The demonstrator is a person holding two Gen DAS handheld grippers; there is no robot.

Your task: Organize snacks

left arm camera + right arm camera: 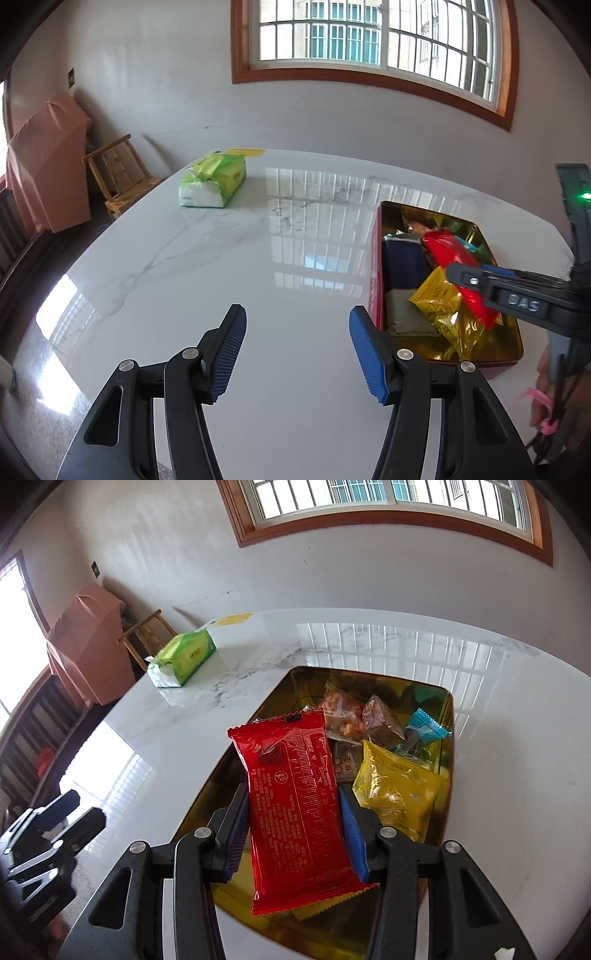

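Note:
A red snack packet (295,805) sits between my right gripper's (293,834) blue pads, held above a gold-lined tin tray (295,679). The tray holds a yellow packet (399,786), a blue packet (428,731), clear-wrapped snacks (343,716) and a brown packet (347,764). In the left wrist view the same tray (375,258) has red sides, with the red packet (443,247), the yellow packet (439,299) and dark packets in it. The right gripper (465,277) reaches over it from the right. My left gripper (297,350) is open and empty over the white marble table (221,258), left of the tray.
A green tissue pack (214,181) lies at the table's far left; it also shows in the right wrist view (184,657). A wooden chair (118,173) and a pink covered object (44,158) stand beyond the table's left edge. A wall with a window is behind.

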